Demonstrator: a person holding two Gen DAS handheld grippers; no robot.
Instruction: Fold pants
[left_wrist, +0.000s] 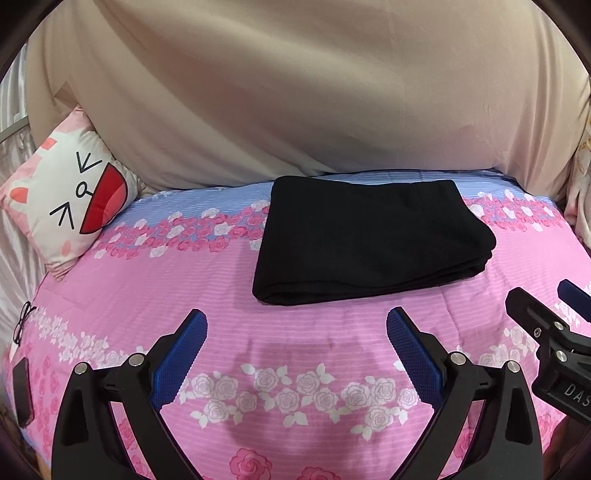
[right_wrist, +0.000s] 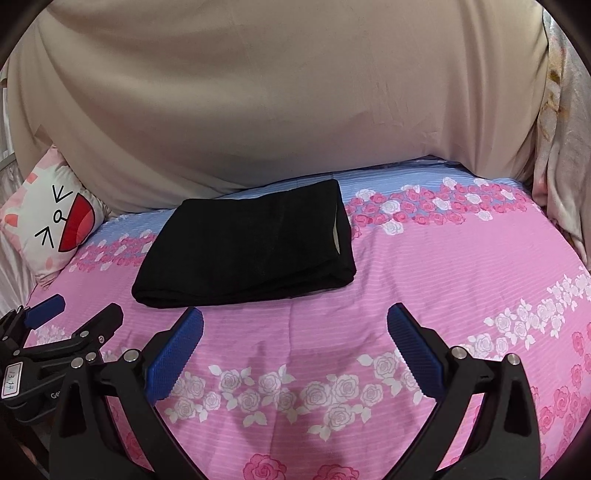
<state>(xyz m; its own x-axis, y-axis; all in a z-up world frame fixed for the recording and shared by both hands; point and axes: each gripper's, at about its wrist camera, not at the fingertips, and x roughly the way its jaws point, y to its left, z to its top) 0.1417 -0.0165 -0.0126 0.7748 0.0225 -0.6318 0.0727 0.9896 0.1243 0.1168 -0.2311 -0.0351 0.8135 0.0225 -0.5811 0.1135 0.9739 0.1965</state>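
Note:
The black pants (left_wrist: 369, 240) lie folded into a thick rectangle on the pink flowered bedsheet (left_wrist: 295, 332). They also show in the right wrist view (right_wrist: 247, 245), left of centre. My left gripper (left_wrist: 295, 321) is open and empty, held above the sheet just in front of the pants. My right gripper (right_wrist: 295, 317) is open and empty, in front of the pants' right end. Each gripper shows at the edge of the other's view: the right gripper (left_wrist: 546, 299) in the left wrist view, the left gripper (right_wrist: 81, 306) in the right wrist view.
A beige cloth (left_wrist: 295, 92) hangs behind the bed. A cat-face pillow (left_wrist: 70, 199) leans at the back left. Eyeglasses (left_wrist: 24, 321) and a small dark object (left_wrist: 22, 391) lie at the sheet's left edge. A pale patterned fabric (right_wrist: 557, 147) hangs at the right.

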